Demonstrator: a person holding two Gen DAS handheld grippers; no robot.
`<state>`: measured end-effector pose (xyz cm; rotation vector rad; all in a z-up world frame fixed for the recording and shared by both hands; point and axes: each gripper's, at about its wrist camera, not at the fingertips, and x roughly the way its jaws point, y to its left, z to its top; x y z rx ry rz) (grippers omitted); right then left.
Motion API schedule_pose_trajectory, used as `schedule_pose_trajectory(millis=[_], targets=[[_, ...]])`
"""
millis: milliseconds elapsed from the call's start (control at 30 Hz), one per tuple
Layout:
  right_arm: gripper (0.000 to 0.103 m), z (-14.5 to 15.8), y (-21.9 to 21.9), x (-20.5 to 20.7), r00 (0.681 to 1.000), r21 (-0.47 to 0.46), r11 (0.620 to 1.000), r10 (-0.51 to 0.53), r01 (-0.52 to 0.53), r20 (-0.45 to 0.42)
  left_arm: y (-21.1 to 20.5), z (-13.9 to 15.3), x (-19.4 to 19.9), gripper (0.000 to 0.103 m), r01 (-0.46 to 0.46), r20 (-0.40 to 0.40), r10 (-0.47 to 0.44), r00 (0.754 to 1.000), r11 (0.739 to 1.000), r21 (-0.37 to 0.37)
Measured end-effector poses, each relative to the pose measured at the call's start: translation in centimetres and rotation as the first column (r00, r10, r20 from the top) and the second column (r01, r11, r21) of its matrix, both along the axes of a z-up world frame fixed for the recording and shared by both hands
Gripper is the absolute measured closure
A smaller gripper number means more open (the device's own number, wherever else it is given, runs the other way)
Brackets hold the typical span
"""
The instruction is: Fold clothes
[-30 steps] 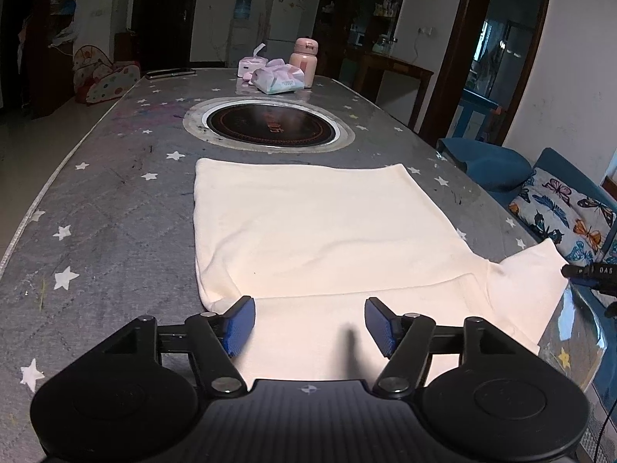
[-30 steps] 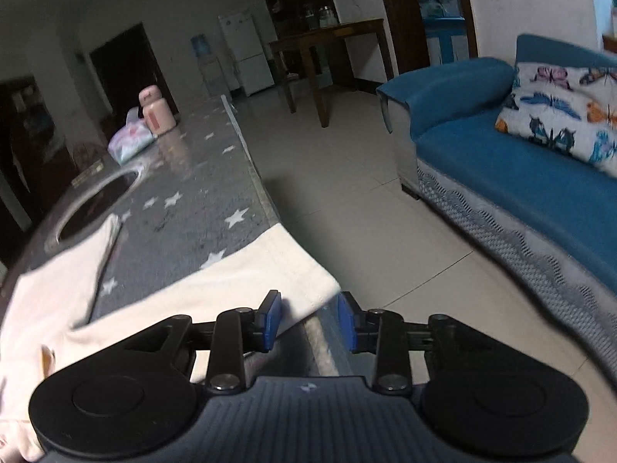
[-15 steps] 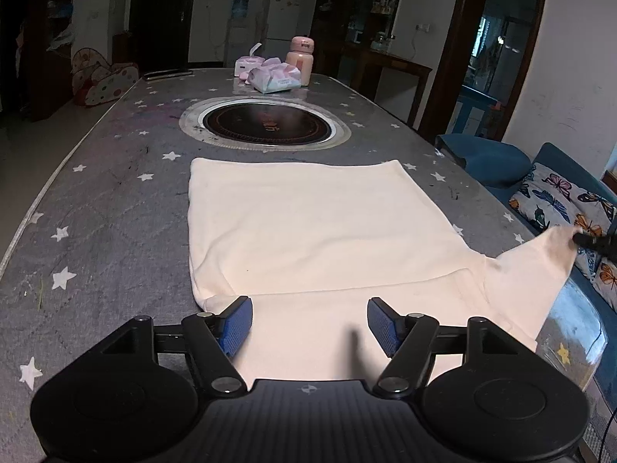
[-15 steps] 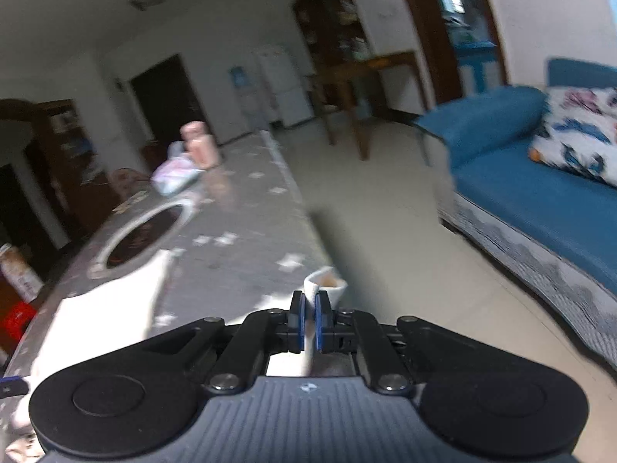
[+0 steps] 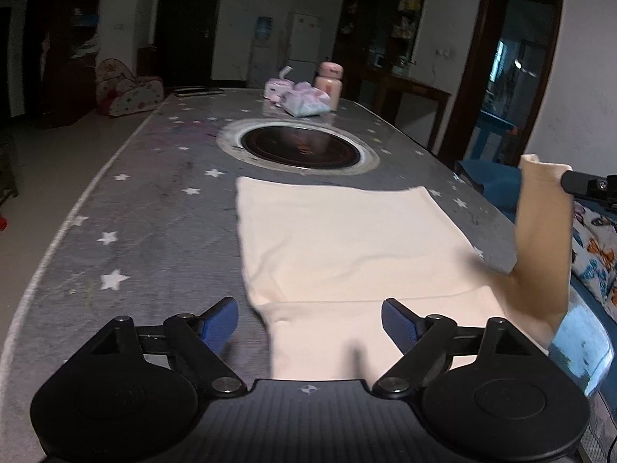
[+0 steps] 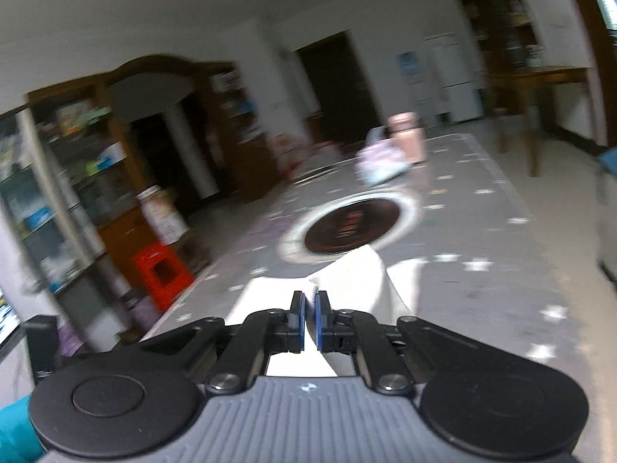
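While the left gripper point(image 5: 309, 322) widens over the near hem, the right gripper point(image 6: 308, 322) lifts a sleeve
Nearest, the left jaws are opening, nothing pinched, cream garment point(image 5: 347, 239) lying flat beneath on the starred table point(image 5: 146, 208); the right jaws are clamped tight on its sleeve point(image 5: 543, 239), raised at the table's right edge; beyond sit the round inset burner point(image 5: 299, 146), then tissue packs point(image 5: 304, 100) and a pink bottle point(image 5: 328, 85)

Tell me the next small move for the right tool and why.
Probably carry the lifted sleeve inward over the cream shirt and lay it flat. The right tool is shut on the sleeve, raised off the table; the shirt's body lies flat.
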<state>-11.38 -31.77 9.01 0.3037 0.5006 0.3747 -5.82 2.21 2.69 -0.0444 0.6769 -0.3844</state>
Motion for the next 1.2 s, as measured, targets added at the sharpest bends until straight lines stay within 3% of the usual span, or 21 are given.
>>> schedule_pose_trajectory(millis=[133, 400, 567, 733, 900, 1033, 1200], targets=[[0.099, 0.2, 4.9, 1.8, 0.991, -0.031, 0.991, 0.131, -0.131, -0.006, 1.8, 0.0, -0.3, 0.012, -0.042, 0.007, 0.042, 0.999, 0.999, -0.009], [0.099, -2.4, 14.3, 3.4, 0.939, -0.106, 0.935, 0.331, -0.34, -0.092, 4.5, 0.3, -0.6, 0.0, -0.1, 0.017, 0.101, 0.995, 0.994, -0.05], [0.098, -4.5, 17.1, 3.8, 0.906, -0.115, 0.904, 0.392, -0.412, -0.159, 4.6, 0.6, -0.7, 0.0, -0.1, 0.03, 0.102, 0.994, 0.993, -0.056], [0.091, -4.8, 17.4, 2.8, 0.886, -0.132, 0.88, 0.433, -0.455, -0.168, 4.4, 0.5, -0.3, 0.0, -0.091, 0.015, 0.092, 0.996, 0.994, -0.061], [0.091, -4.2, 14.1, 1.5, 0.902, -0.195, 0.884, 0.394, -0.424, -0.174, 3.4, 0.6, -0.4, 0.0, -0.043, 0.013, 0.044, 0.999, 0.997, -0.067], [0.091, -5.2, 10.5, -0.2, 0.933, -0.262, 0.902, 0.292, -0.342, -0.212, 1.8, 0.8, -0.7, 0.0, 0.031, 0.019, -0.03, 0.999, 0.997, -0.076], [0.091, -6.9, 5.8, -1.9, 0.96, -0.261, 0.944, 0.139, -0.203, -0.244, -1.2, 0.5, -0.6, 0.0, 0.148, 0.012, -0.148, 0.989, 0.986, -0.076]])
